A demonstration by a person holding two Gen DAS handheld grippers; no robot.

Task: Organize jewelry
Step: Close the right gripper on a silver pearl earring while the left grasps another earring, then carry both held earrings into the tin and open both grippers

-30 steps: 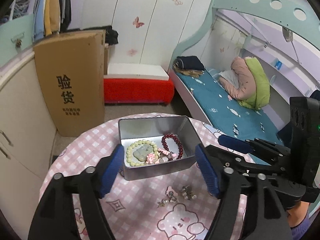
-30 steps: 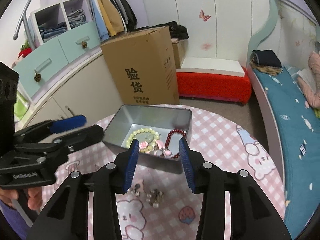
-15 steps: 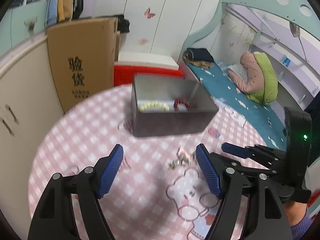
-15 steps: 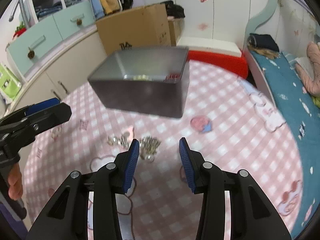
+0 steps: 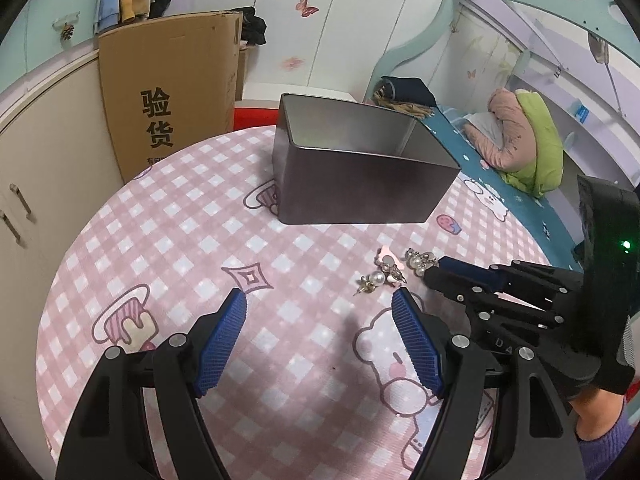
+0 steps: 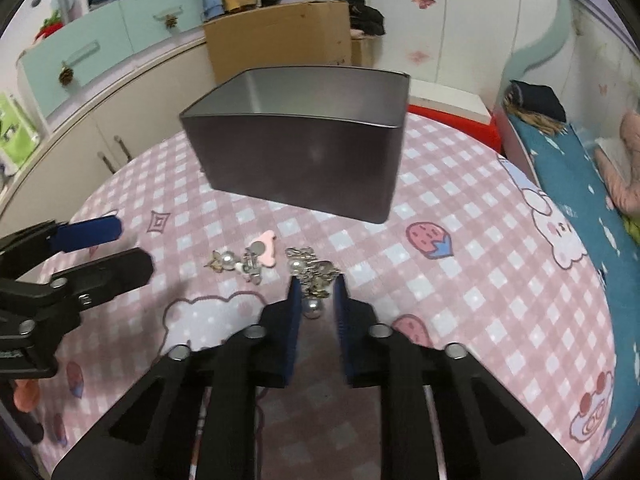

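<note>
A grey metal tin (image 5: 360, 168) stands on the pink checked round table (image 5: 160, 240); its inside is hidden from this low angle. It also shows in the right wrist view (image 6: 304, 148). Pearl earrings (image 5: 384, 274) and a pink piece (image 6: 262, 252) lie in front of it. A silver pearl cluster (image 6: 314, 276) lies between the tips of my right gripper (image 6: 317, 300), whose jaws stand narrowly apart around it. My left gripper (image 5: 320, 320) is wide open and empty, just near of the earrings (image 6: 232, 262).
A cardboard box (image 5: 168, 92) stands behind the table at the left, beside cream cabinets (image 5: 24, 160). A bed (image 5: 500, 168) with teal sheet runs along the right. A red bench (image 6: 448, 116) sits behind the tin.
Both grippers dropped low toward the table. My right gripper moved onto the silver pearl cluster and its jaws narrowed around it. The tin's contents went out of sight.
</note>
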